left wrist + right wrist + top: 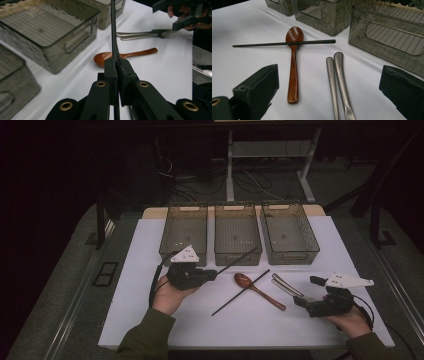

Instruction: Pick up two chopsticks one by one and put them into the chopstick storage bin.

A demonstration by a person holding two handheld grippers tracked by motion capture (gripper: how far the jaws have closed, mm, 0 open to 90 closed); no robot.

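So the left tongs (212,274) were clamped on one chopstick (237,260), gripped near its end, with the rest sticking out ahead toward the middle bin (237,234). Held that far back, I reckon it could swivel or slip if the tip bumped the bin wall. The right tongs (329,100) were spread wide and empty, with two metal utensils (338,82) lying right between the jaws. Just beyond them, a second chopstick (284,43) lay across the wooden spoon (293,67), so lifting the spoon could roll it off along the surface (150,270).
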